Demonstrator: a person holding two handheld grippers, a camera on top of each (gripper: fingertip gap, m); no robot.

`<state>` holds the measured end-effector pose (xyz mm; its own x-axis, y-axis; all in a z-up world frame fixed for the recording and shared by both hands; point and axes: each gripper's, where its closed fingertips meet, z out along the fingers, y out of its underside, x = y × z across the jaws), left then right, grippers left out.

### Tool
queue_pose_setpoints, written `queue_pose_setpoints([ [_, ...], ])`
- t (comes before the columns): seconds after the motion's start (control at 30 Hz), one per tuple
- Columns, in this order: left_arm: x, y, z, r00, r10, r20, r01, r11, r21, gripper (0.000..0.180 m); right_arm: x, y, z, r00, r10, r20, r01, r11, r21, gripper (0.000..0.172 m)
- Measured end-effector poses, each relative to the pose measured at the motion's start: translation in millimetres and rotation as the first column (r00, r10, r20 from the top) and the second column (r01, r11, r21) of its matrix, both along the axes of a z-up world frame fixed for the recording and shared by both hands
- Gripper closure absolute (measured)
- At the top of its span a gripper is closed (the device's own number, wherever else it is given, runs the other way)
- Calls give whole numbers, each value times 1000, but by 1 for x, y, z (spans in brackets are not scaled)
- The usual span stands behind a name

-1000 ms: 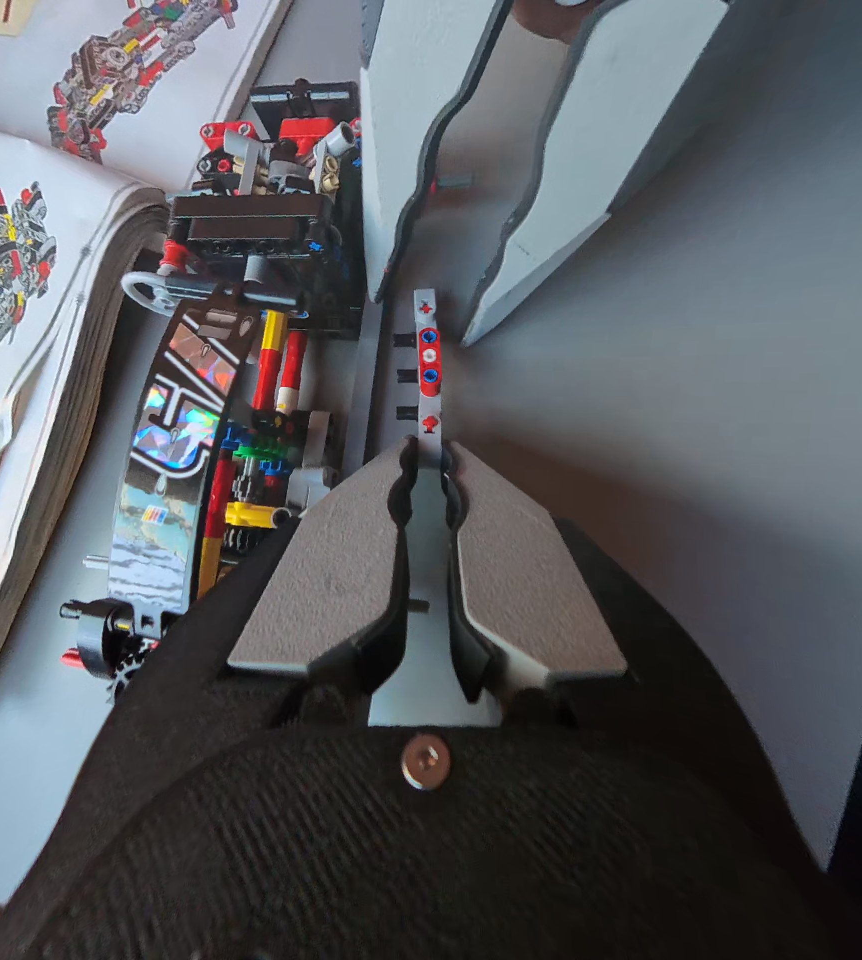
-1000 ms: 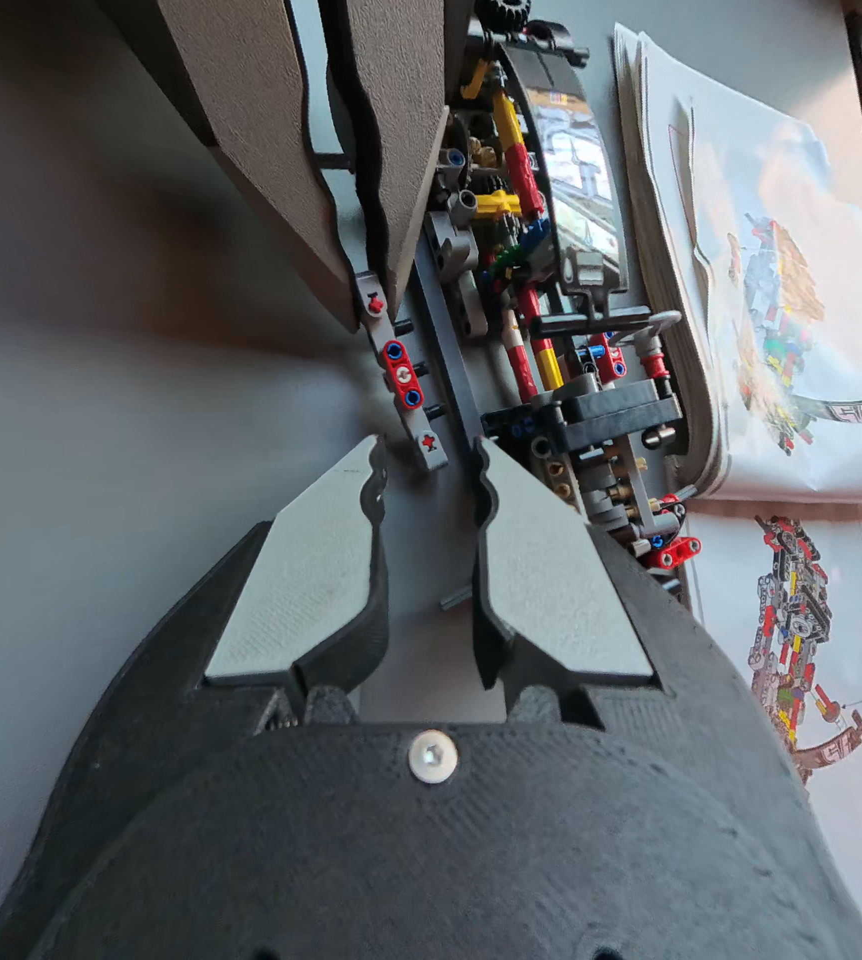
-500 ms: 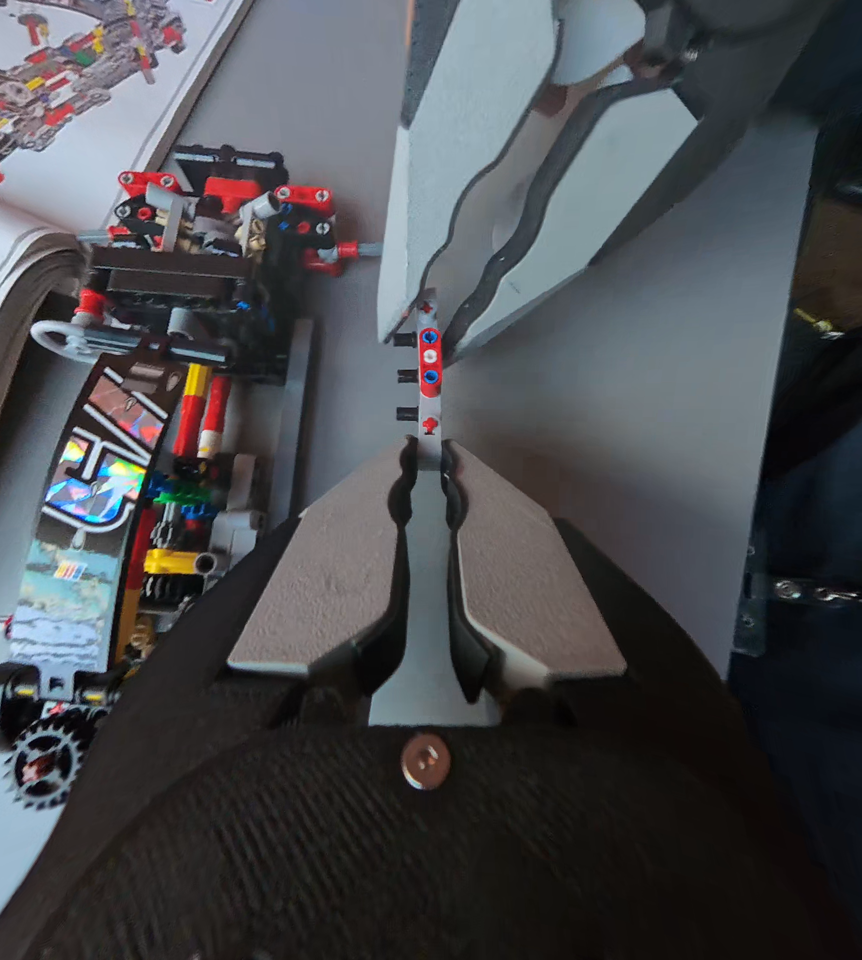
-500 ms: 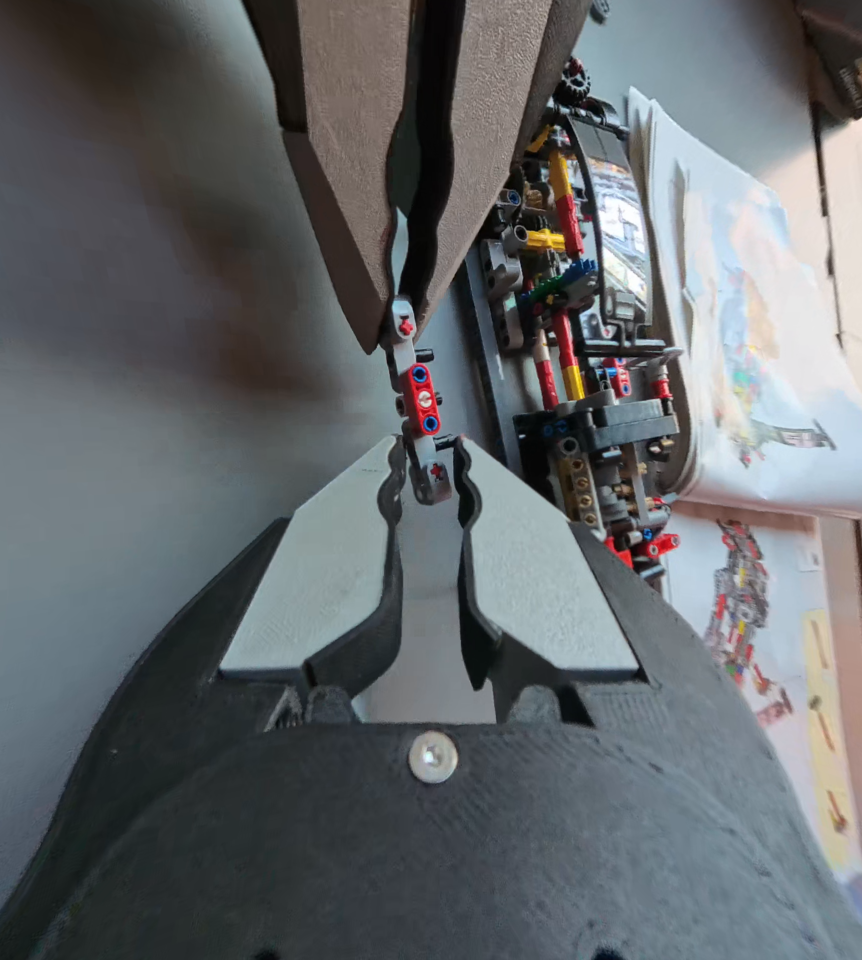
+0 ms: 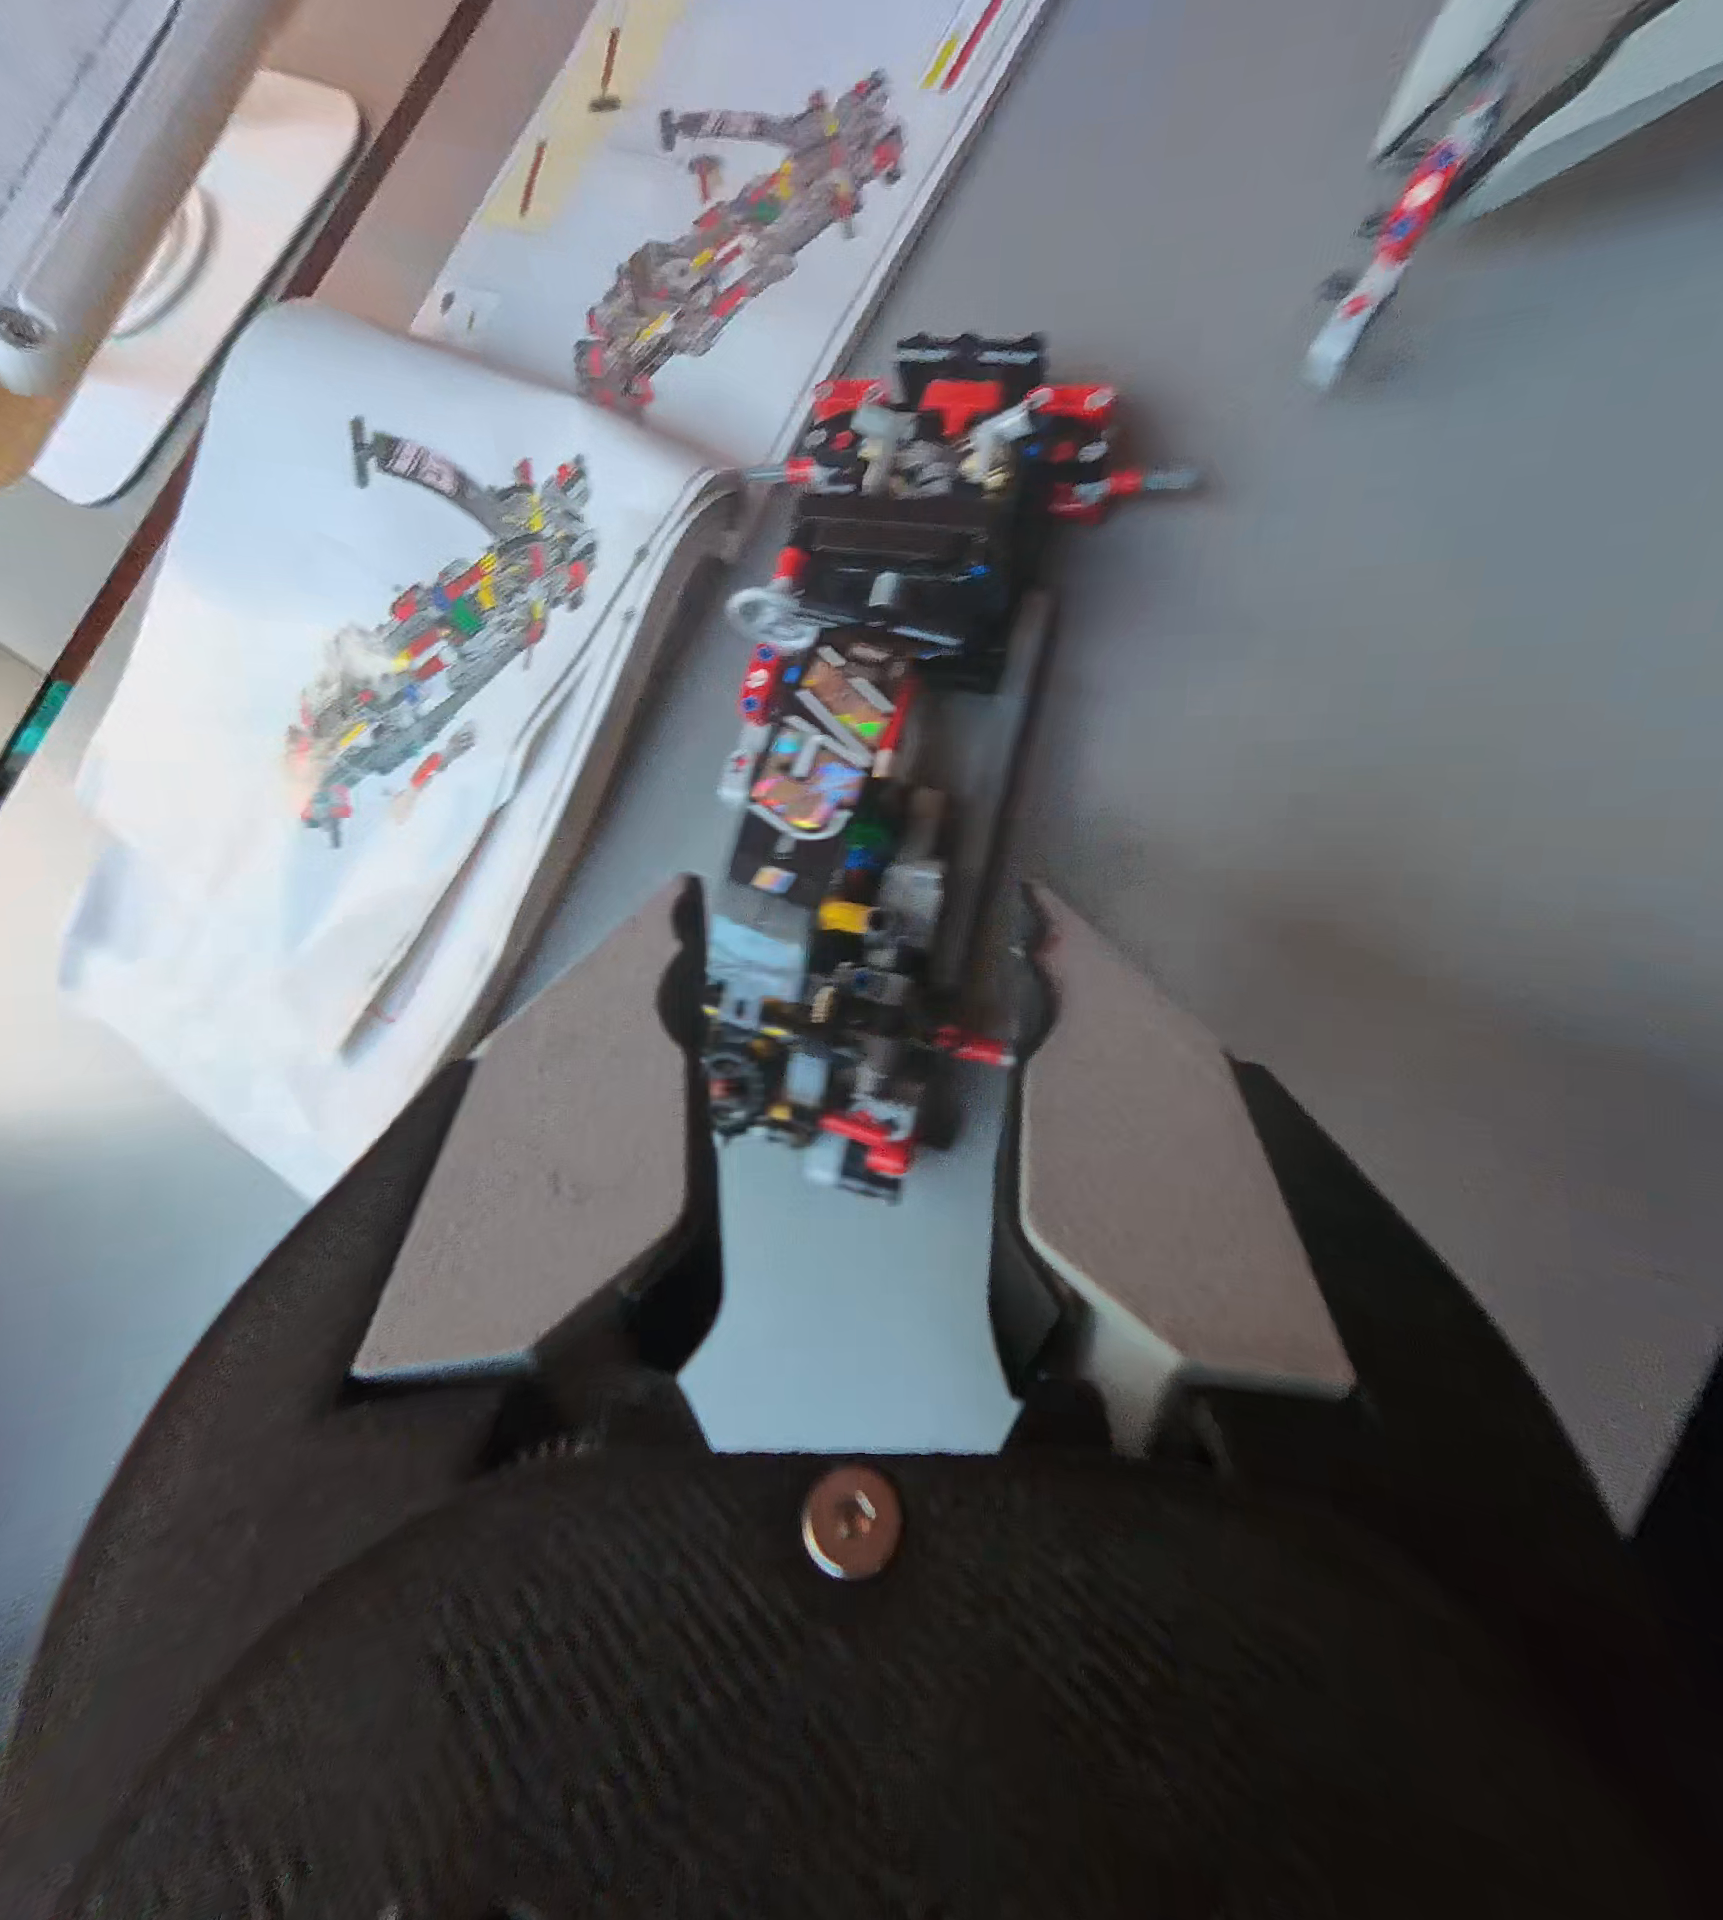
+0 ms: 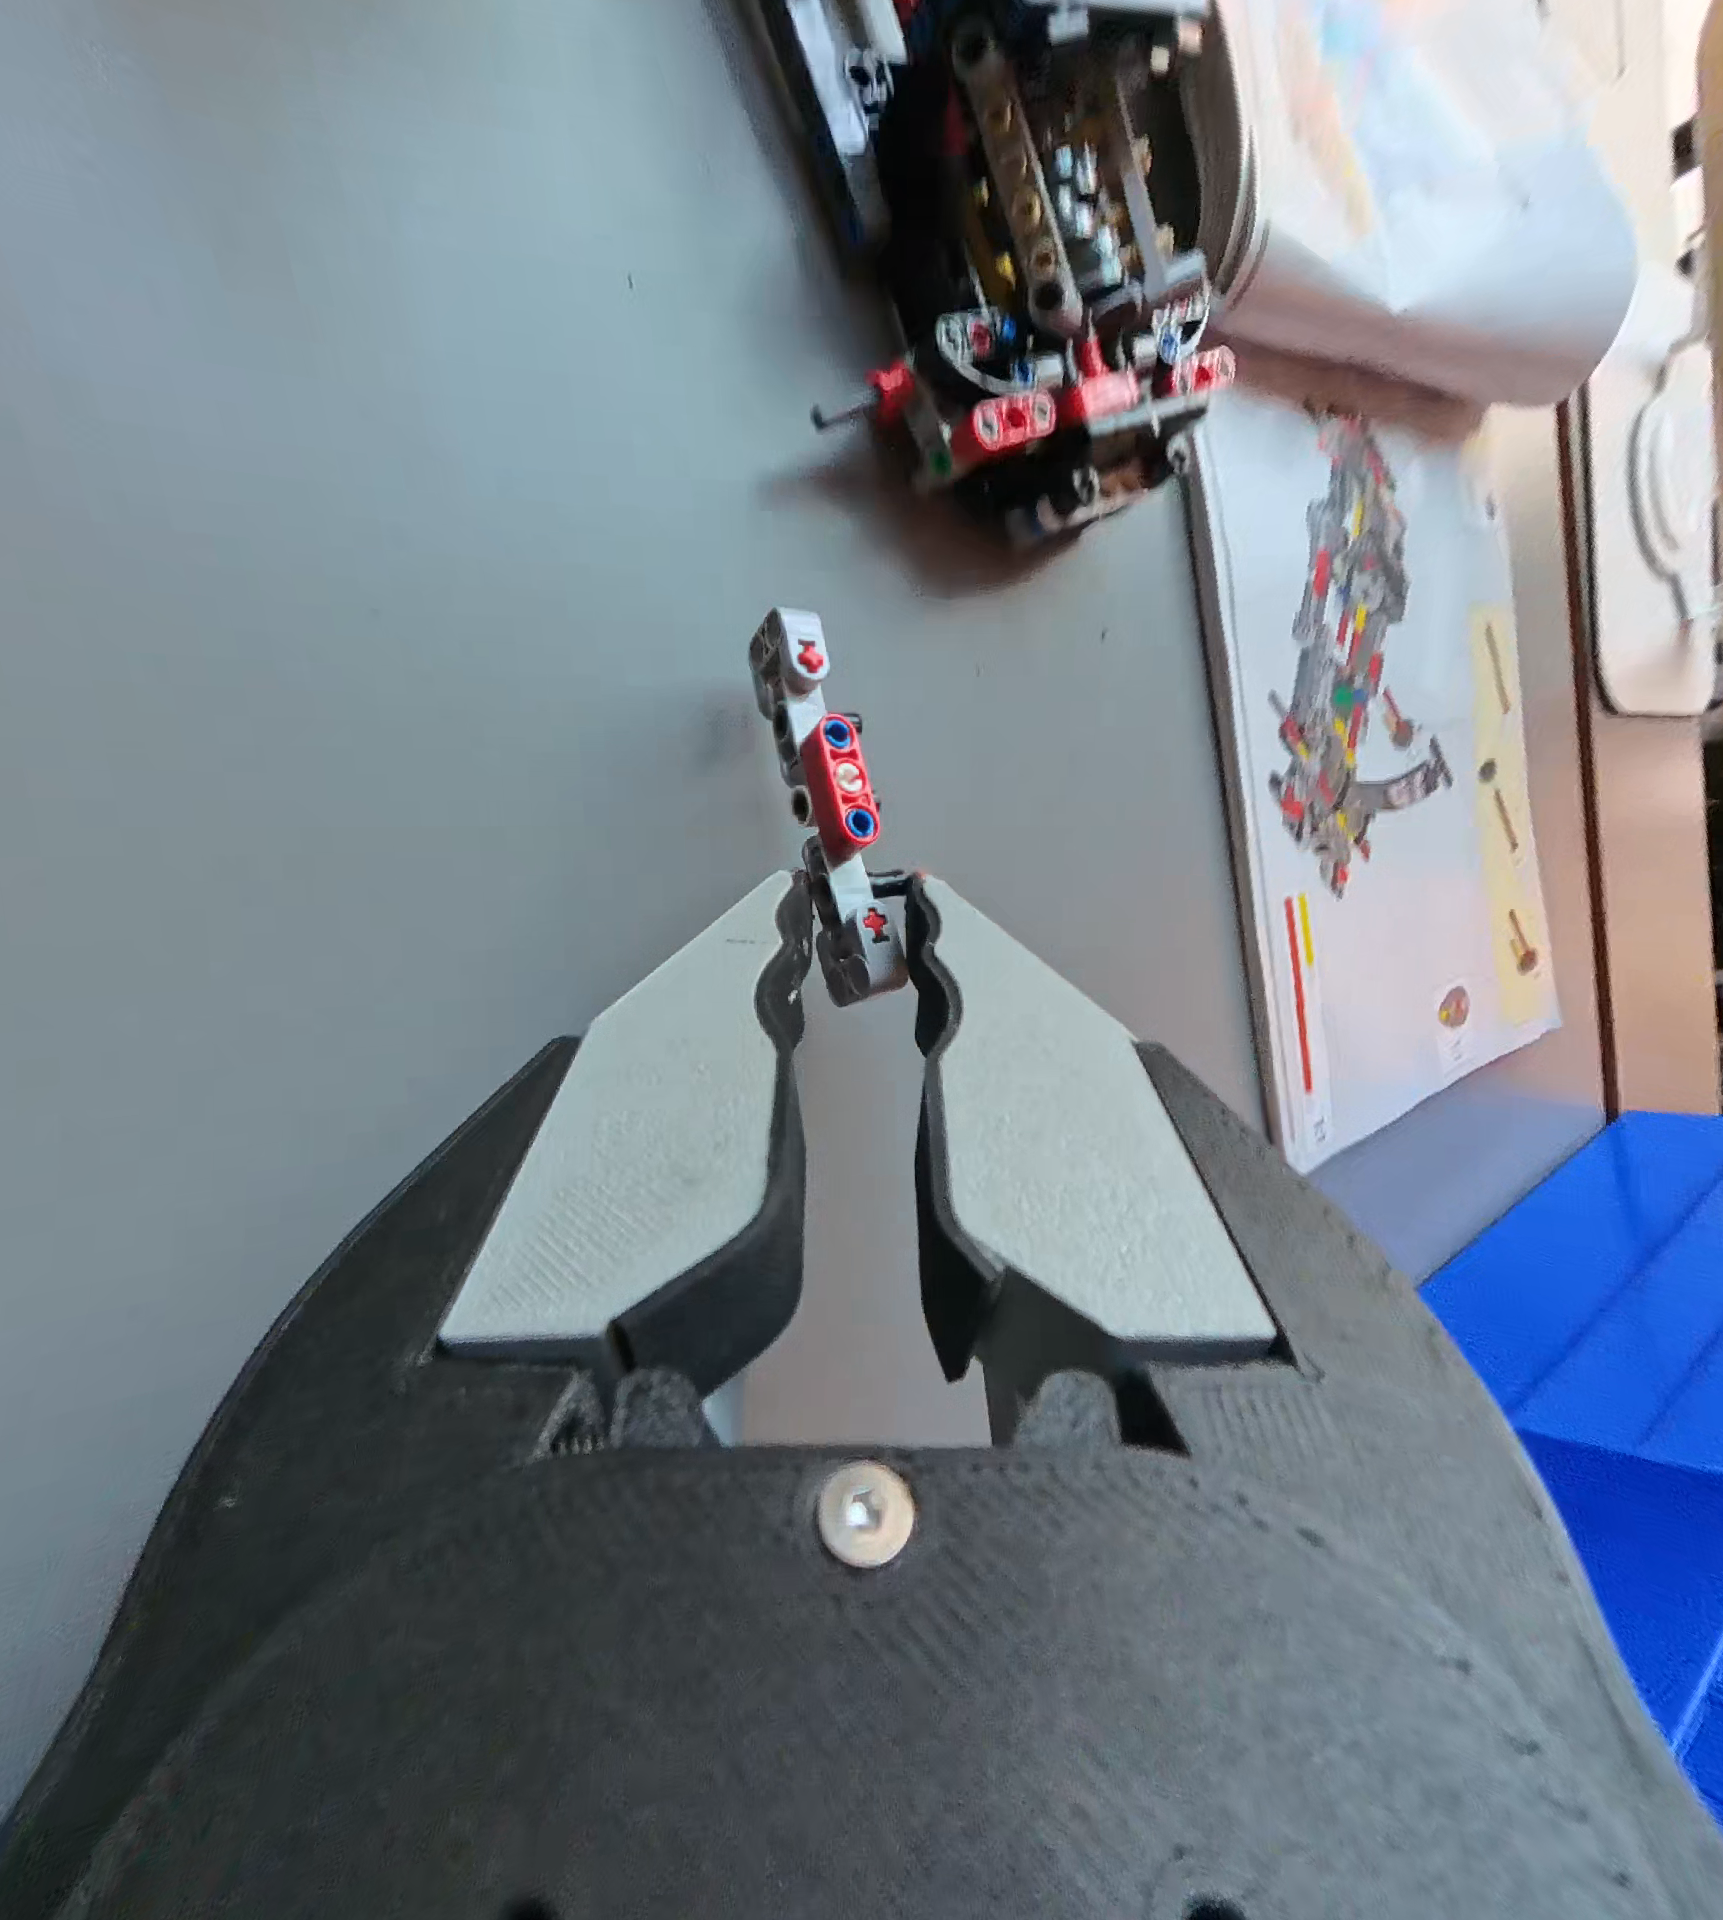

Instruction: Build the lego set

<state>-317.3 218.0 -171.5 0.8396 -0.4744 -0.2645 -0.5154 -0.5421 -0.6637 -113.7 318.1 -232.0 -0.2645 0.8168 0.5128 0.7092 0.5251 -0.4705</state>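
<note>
My right gripper (image 6: 857,914) is shut on the lower end of a grey beam with a red piece and blue pins (image 6: 836,790), held up above the grey table. The same beam (image 5: 1397,223) shows in the left wrist view at the top right, hanging from the right gripper's fingers (image 5: 1605,94). My left gripper (image 5: 862,914) is open wide. Its fingers straddle the near end of a long black, red and yellow brick-built car chassis (image 5: 898,582) lying on the table. The view is blurred and I see no pad pressing on the chassis. The chassis also shows in the right wrist view (image 6: 1044,260).
An open instruction booklet (image 5: 317,675) lies left of the chassis; it also shows in the right wrist view (image 6: 1376,779). A blue bin (image 6: 1615,1299) stands at the lower right of the right wrist view. White papers and a white pad (image 5: 192,260) lie at the far left. About 25 centimetres separates my left fingertips from my right.
My left gripper let go of the grey beam, opened wide and swung over to the chassis. My right gripper closed on the beam's other end and carried it away.
</note>
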Motion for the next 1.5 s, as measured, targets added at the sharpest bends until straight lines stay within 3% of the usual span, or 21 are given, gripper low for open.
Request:
queue_pose_setpoints([
  [0.03,-9,6,-3,1000,-2,-23,1,999,-44,111,5,4,-2,1000,-4,11,4,1000,-5,157],
  [0.1,-21,16,-21,999,-30,-32,23,983,-180,110,10,6,-6,1000,6,31,-5,1000,-22,156],
  [0.23,-21,18,-50,995,-98,35,104,916,-388,145,11,1,-13,998,25,53,-22,999,-47,155],
  [0.3,-16,18,-49,990,-129,56,140,906,-400,157,11,-1,-12,999,24,41,-22,999,-47,152],
  [0.53,-19,13,-47,995,-85,58,103,850,-516,158,16,-7,8,999,-8,-45,5,997,-79,133],
  [0.7,-21,12,-49,994,-106,-13,85,859,-504,156,-8,-40,30,991,50,-122,-63,992,-109,131],
  [0.77,-23,13,-39,996,-93,18,91,888,-451,150,-21,-46,31,990,37,-137,-51,993,-103,133],
  [0.83,-27,11,-24,995,-70,71,92,918,-386,133,-27,-42,27,992,10,-129,-24,994,-109,134],
  [0.87,-33,10,-19,996,-46,79,72,927,-368,115,-28,-37,23,992,-19,-127,0,990,-144,133],
  [0.9,-39,6,-17,996,-26,86,56,928,-369,108,-29,-32,21,990,-53,-127,25,976,-214,130],
  [1.0,-45,-4,-25,990,-10,139,63,919,-389,103,-38,-16,25,976,-150,-156,67,895,-441,127],
  [1.17,-41,-5,-56,992,-27,124,77,906,-417,86,-59,10,18,979,-196,-54,132,814,-565,118],
  [1.3,-34,-2,-70,990,-58,125,108,895,-433,83,-70,16,1,983,-177,47,168,771,-615,118],
  [1.33,-30,-2,-70,986,-66,153,128,891,-436,90,-72,13,-3,985,-157,66,162,751,-640,119],
  [1.5,-20,1,-70,970,-104,222,191,887,-420,91,-83,0,-10,993,-95,71,118,693,-711,122],
])
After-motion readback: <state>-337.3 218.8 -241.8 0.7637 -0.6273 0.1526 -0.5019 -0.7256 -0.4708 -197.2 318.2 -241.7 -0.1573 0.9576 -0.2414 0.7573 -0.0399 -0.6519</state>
